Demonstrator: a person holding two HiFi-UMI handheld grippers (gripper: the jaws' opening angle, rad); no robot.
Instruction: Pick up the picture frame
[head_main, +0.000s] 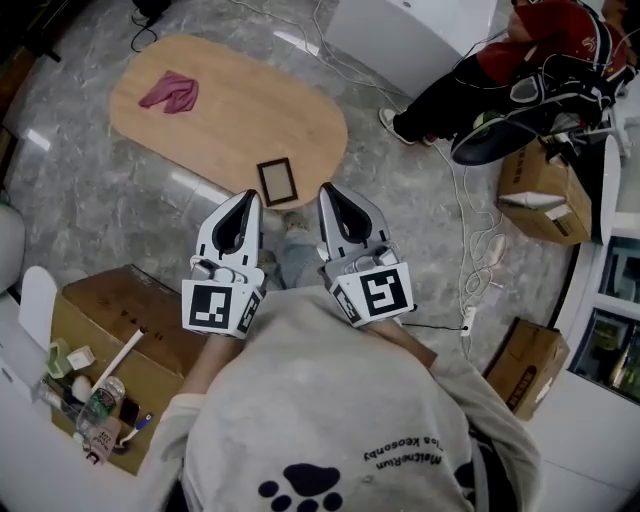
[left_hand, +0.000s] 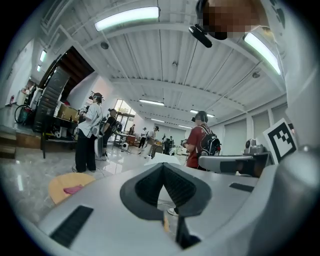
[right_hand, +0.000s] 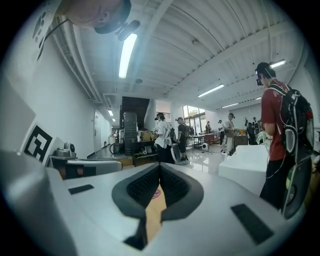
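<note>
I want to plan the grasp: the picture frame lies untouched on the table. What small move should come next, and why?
Probably open the right hand-held gripper: its jaws are shut and empty, while the picture frame lies near the table edge, just ahead to its left.

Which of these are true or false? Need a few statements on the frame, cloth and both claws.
1. The small dark rectangular picture frame lies on the oval light wooden table, near its edge. True.
2. The left claw is shut on the picture frame. False: its jaws are together on nothing, and the frame lies untouched on the table.
3. The crumpled pink cloth covers the picture frame. False: it lies at the table's other end, apart from the frame.
4. The right claw is shut and empty. True.
</note>
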